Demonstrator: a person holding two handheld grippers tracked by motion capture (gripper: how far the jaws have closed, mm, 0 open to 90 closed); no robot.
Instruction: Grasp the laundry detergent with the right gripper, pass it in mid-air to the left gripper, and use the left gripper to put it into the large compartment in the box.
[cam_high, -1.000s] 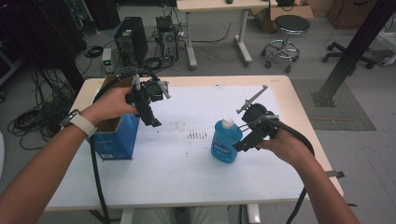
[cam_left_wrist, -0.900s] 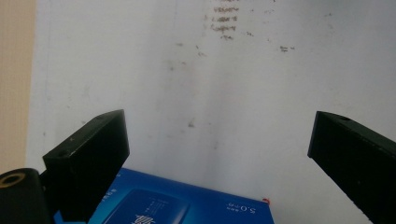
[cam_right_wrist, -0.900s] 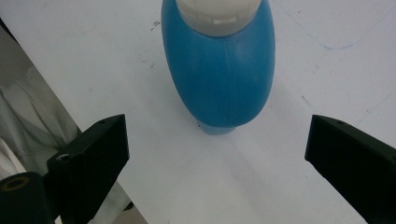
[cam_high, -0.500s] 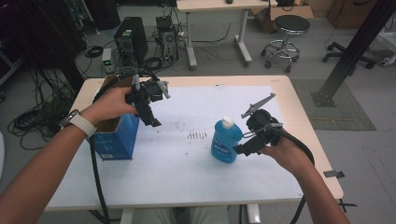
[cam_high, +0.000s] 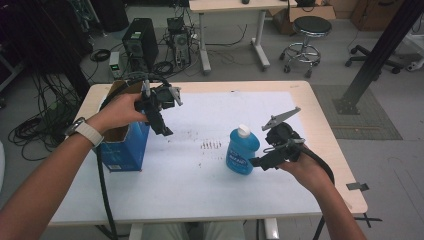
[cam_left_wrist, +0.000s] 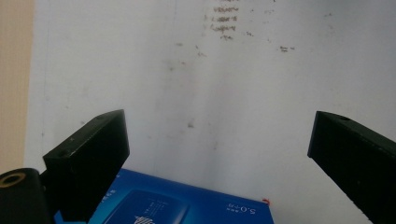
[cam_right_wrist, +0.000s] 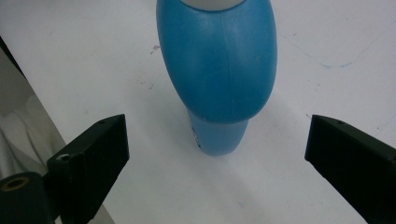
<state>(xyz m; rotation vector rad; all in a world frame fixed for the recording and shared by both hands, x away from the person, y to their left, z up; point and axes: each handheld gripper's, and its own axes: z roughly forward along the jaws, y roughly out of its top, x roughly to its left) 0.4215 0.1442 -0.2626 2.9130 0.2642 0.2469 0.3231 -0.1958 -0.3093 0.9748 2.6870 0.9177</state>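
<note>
While the blue bottle (cam_high: 243, 152) stands upright on the worktop (cam_high: 210, 195), right of the blue box (cam_high: 123, 147), the right hand-held gripper (cam_high: 256, 162), jaws spread just beside it, could tip it if nudged off-centre.

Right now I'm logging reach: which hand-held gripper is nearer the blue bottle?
Right. The right hand-held gripper sits just beside the blue bottle, open. The left hand-held gripper hangs open far across, by the blue box.
</note>
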